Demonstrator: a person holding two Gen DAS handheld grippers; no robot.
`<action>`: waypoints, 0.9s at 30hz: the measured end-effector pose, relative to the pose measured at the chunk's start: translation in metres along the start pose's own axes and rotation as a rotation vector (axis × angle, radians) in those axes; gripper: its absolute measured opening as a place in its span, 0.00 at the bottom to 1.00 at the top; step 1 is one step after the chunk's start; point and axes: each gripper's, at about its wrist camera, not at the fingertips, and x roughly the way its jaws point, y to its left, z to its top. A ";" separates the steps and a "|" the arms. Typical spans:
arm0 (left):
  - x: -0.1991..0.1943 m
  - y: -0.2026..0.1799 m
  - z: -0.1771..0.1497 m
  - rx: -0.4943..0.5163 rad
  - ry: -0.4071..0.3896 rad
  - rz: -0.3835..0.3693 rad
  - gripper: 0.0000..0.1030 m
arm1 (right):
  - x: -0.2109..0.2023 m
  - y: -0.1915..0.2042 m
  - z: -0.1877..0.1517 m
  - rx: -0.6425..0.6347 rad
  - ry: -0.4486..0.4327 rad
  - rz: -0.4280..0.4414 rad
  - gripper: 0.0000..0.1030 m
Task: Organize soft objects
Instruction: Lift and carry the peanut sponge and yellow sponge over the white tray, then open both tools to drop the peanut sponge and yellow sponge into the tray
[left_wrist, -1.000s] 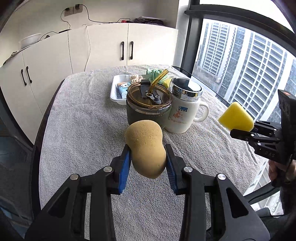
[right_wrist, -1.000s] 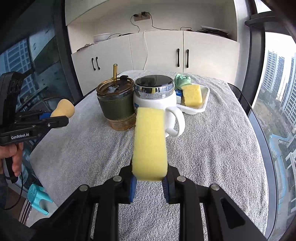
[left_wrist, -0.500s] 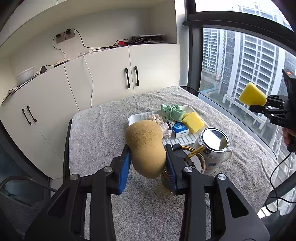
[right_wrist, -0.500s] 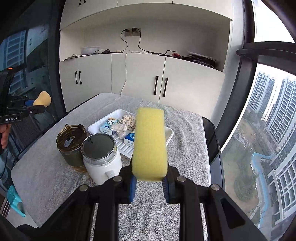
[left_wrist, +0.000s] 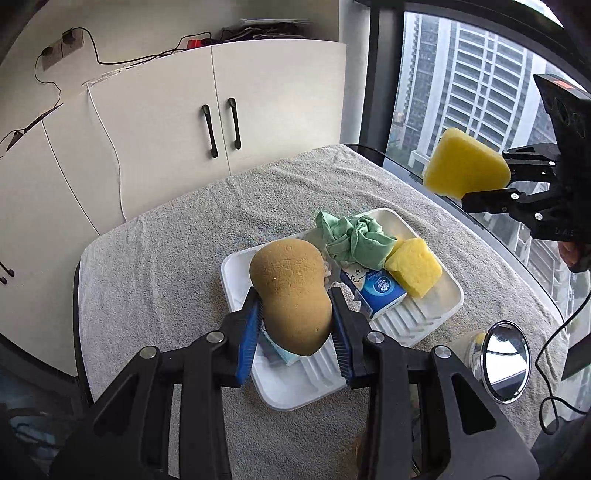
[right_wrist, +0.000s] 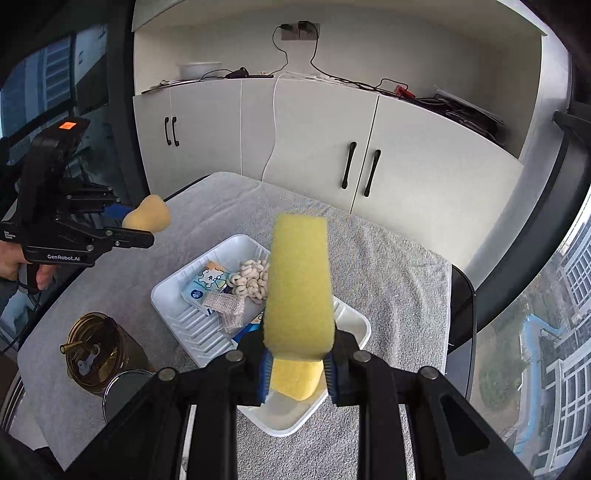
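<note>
Table (left_wrist: 155, 258) carries a white tray (left_wrist: 240, 266) already crowded with cloth (left_wrist: 354, 236), packets and a sponge (left_wrist: 413, 271). Left gripper (left_wrist: 295, 325) pinches a tan sponge (left_wrist: 290, 291) above the tray; right gripper (right_wrist: 297, 363) pinches a yellow sponge (right_wrist: 297, 284) above its other end. Each should go down over a free spot and release gently, so nothing gets pushed out.

- We see right hand-held gripper (right_wrist: 297, 363) clamped on yellow sponge (right_wrist: 299, 288), above white tray (right_wrist: 177, 291).
- Left hand-held gripper (right_wrist: 138, 225) grips tan sponge (right_wrist: 147, 218).
</note>
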 end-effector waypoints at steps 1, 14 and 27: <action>0.012 0.001 0.001 0.003 0.010 -0.002 0.33 | 0.013 0.002 0.001 -0.010 0.020 0.020 0.24; 0.088 -0.002 -0.014 0.065 0.080 -0.017 0.33 | 0.123 0.021 -0.021 -0.076 0.183 0.201 0.24; 0.105 -0.003 -0.025 0.049 0.100 -0.032 0.37 | 0.138 0.022 -0.028 -0.072 0.189 0.219 0.26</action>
